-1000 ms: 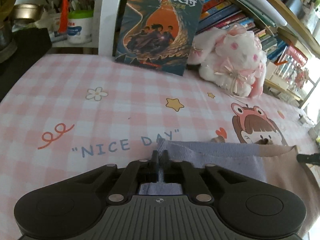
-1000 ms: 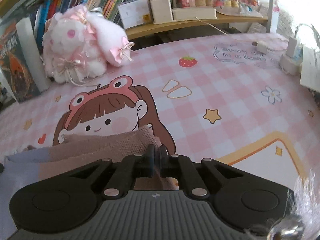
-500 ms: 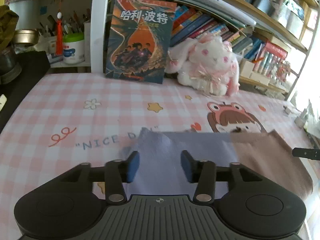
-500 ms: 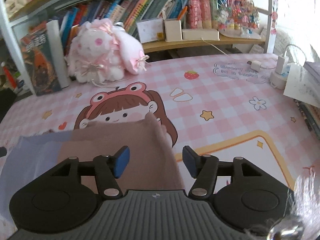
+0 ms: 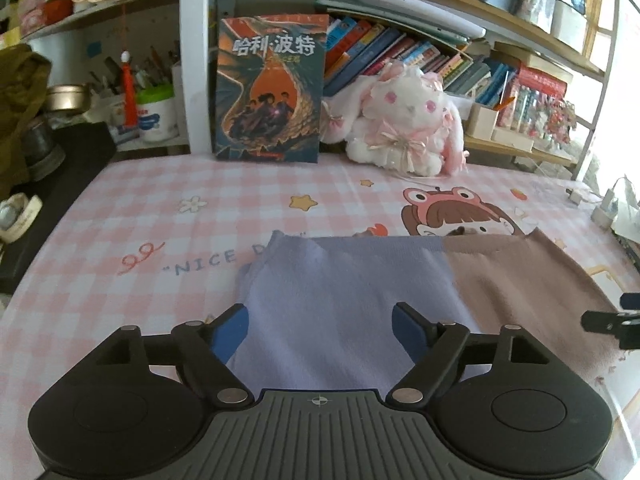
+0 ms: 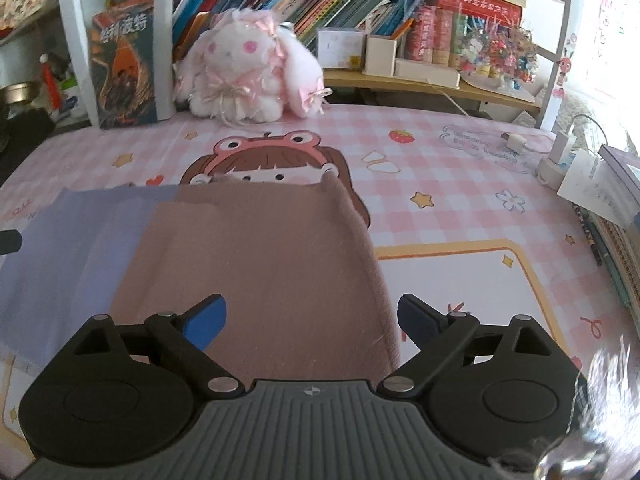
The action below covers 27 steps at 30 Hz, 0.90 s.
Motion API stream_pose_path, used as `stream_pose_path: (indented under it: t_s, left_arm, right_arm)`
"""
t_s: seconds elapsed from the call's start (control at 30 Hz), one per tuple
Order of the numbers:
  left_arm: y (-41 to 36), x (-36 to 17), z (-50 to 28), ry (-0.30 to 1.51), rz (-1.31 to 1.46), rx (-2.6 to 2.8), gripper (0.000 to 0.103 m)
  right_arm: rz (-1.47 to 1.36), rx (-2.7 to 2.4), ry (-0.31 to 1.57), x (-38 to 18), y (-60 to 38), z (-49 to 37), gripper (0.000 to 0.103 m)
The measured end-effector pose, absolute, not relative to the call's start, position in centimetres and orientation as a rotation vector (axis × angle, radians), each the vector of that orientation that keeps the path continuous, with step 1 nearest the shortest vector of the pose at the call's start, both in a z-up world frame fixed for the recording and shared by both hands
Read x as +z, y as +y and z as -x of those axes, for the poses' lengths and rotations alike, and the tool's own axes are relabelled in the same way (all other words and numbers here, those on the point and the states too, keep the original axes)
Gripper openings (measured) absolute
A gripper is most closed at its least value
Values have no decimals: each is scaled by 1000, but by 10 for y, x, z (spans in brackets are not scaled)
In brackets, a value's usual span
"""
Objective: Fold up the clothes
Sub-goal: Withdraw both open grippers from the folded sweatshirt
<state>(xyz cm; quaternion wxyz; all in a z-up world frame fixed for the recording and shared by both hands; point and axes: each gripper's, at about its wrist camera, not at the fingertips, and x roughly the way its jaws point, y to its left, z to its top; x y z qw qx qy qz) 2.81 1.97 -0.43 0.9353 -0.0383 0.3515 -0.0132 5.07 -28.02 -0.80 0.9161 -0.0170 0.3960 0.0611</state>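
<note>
A two-coloured garment lies flat on the pink checked tabletop, folded over on itself. Its lavender half is on the left and its brown half on the right. My left gripper hovers open over the lavender part, nothing between its blue pads. My right gripper hovers open over the brown part, near the garment's right edge. The right gripper's tip shows at the right edge of the left wrist view. The garment's near edge is hidden under both grippers.
A white and pink plush rabbit and an upright book stand at the back of the table, under bookshelves. Chargers and papers lie at the right edge. A dark surface with tins borders the left side.
Both grippers were shut on the garment's far edge a second ago. They have let go, opened wide and pulled back and up, leaving the garment lying flat.
</note>
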Motion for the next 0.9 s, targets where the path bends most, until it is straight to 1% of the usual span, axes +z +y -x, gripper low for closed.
stream_pose_path:
  t_s: [0.07, 0.3, 0.5, 0.9]
  left_arm:
    - [12, -6, -23, 731, 79, 0, 83]
    - [-17, -5, -4, 758, 90, 60, 83]
    - [-52, 1, 15, 739, 89, 114, 84]
    - [-103, -12, 52, 800, 162, 207, 84]
  right_arm:
    - [44, 154, 818, -11, -280, -50, 95]
    - [86, 220, 832, -14, -292, -47, 95]
    - [78, 273, 841, -13, -310, -38, 96]
    - [118, 373, 858, -16, -349, -6, 96]
